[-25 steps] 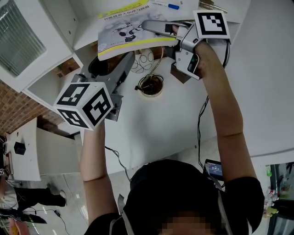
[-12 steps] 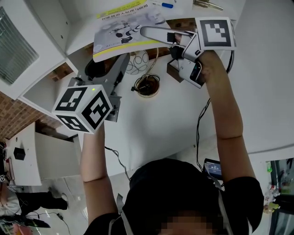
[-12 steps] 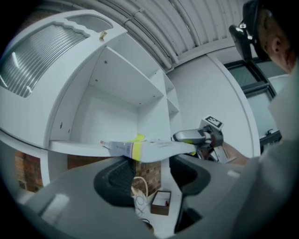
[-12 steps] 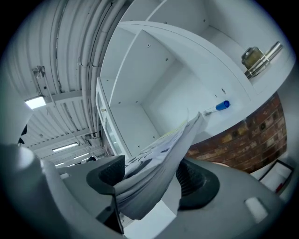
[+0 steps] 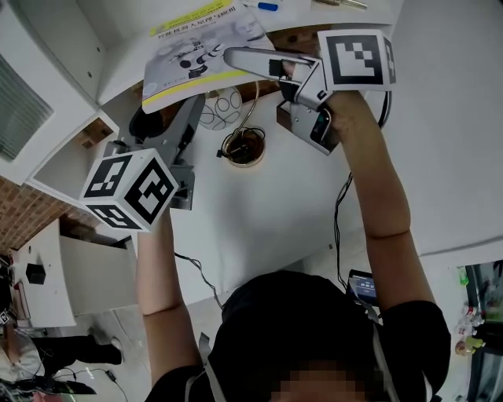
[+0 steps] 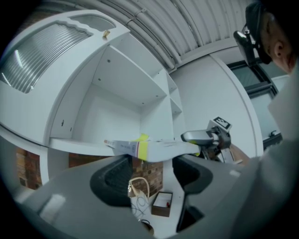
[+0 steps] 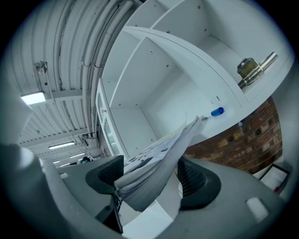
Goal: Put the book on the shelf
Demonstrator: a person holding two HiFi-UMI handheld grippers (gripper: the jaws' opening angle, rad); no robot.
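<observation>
**Book on shelf lip: release and seat**

Obs.: The book [image 5: 196,51], thin and floppy with a yellow band, lies flat on the shelf [image 5: 302,17]. Its near part hangs out over the shelf's front edge. A blue pen [image 5: 267,6] lies further along the same board, well apart from the book.

Right claw [image 5: 236,59]: released. Its jaws have just been opening and now stand wide, with the overhanging corner of the book [image 7: 159,163] between them. In the right gripper view there is a clear gap at one pad, so nothing is clamped.

Left claw [image 5: 169,118]: released. It has also just been opening and has nothing between the jaws. It sits under the book's overhang, close to the front edge, above the bench [image 5: 259,212].

Step in hand (judgement): let go, then seat the book.

- Back the right claw out level along the book's plane, so neither pad catches the pages and drags them off the edge.
- Keep the left claw beneath the overhang as a catch until the book is fully in.
- Then push the near edge with the claw tips, squarely and at the middle, until nothing overhangs.

Risk: an off-centre push could swing the book out over the front edge, or towards the pen.
</observation>
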